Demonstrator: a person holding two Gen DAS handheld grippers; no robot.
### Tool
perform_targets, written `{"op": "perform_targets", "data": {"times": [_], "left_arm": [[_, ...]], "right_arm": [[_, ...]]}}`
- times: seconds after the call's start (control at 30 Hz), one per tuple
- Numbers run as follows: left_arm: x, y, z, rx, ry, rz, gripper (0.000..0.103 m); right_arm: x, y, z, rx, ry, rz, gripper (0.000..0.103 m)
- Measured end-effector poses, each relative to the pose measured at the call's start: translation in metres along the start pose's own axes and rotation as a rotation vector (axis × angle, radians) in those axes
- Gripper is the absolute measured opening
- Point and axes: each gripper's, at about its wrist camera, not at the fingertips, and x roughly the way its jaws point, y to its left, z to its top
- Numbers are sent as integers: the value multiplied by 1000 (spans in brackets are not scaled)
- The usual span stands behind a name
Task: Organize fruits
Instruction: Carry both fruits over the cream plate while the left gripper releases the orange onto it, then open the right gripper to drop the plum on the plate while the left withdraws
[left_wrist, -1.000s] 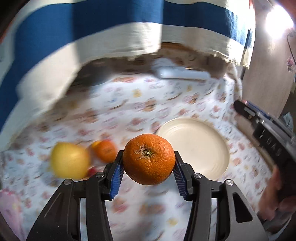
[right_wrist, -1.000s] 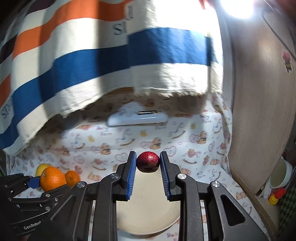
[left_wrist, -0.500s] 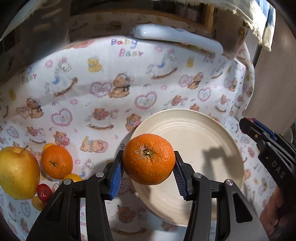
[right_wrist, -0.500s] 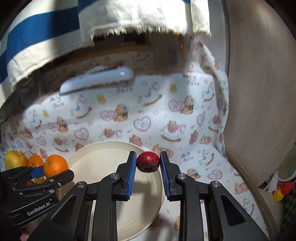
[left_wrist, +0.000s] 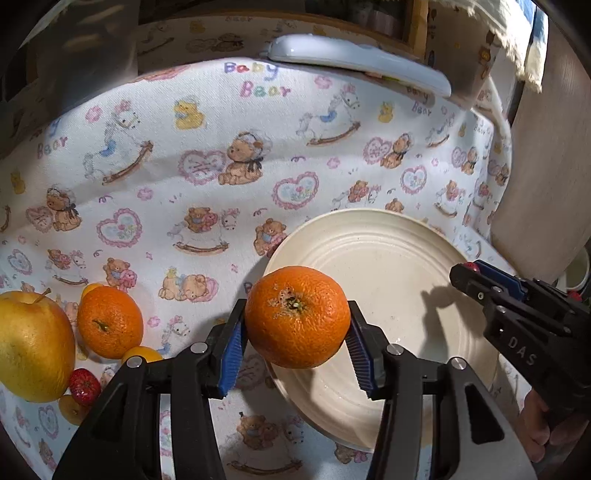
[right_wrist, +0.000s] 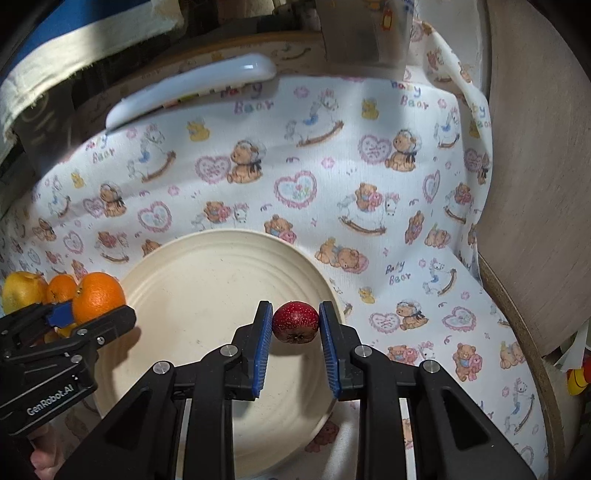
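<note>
Round orange mandarin with a pitted rind (left_wrist: 297, 316): pinched across its middle by the left gripper (left_wrist: 295, 341), stem scar facing the camera, held above the near-left rim of the round cream ceramic plate (left_wrist: 388, 258). Small dark-red speckled fruit (right_wrist: 295, 321): pinched between the blue ribbed pads of the right gripper (right_wrist: 295, 341), over the plate's right side. Neither fruit touches the plate yet.

Handling, judged. Mandarin: light, rind springy and a little loose over soft flesh; grip at the widest girth is the right place, moderate squeeze only, else bruising. Waxy skin could roll on the ribbed pads if tilted. Red fruit: very light, small, firm-looking skin; sits near the pad tips, so it could pop out. Both round, so likely to roll on the smooth plate once let go; set low, near the centre.

Remaining on the bear-print cloth (left_wrist: 207, 173) of the bench, left edge: large yellow apple (left_wrist: 33, 347), second orange mandarin (left_wrist: 110, 322), some smaller fruits.
</note>
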Motion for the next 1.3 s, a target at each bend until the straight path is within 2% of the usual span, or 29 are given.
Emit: {"op": "perform_targets", "data": {"times": [0.3,0.47,0.73,0.9,1.0,1.03,1.07,1.3], "left_arm": [[1,-4,-2,26,-5,22,50],[4,-7,0,71,2,18,57],[3,-6,0,70,-18,23,58],[-16,1,1,81,-122,51,69],[-28,7,3,61,-176,48,70],[-32,9,4,50,-196,45,70],[-37,10,5,46,-214,45,70],[-82,1,6,96,-375,116,75]], "right_arm": [[3,1,-3,-9,29,-8,27],[6,0,-2,-20,41,-7,27],[8,3,-4,-33,49,-10,27],[2,1,-4,-10,31,-15,28],[-7,0,-3,-2,5,2,38],[-11,-1,-2,5,-9,8,46],[-15,0,-1,8,-24,10,49],[-48,6,5,12,-118,39,50]]}}
